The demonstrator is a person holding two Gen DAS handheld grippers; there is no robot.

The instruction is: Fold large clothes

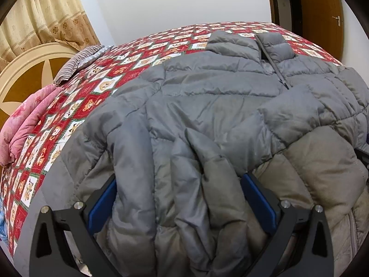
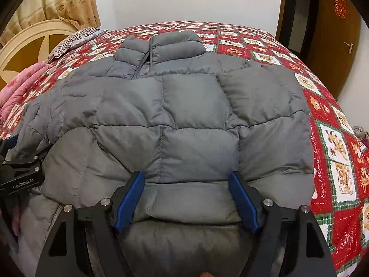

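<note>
Lit evenly and softly, without hard shadows and without a visible light source. Only faint shading in the creases of the grey jacket (image 1: 207, 106) and under the gripper fingers (image 2: 129, 196). No glare on the white wall (image 1: 175, 2). Strongly bent by the fisheye lens, with the bed quilt (image 2: 332, 120) curved like a dome. Dark vignette in the corners. Slightly soft and blurred near the lower edges; sharper in the middle.
</note>
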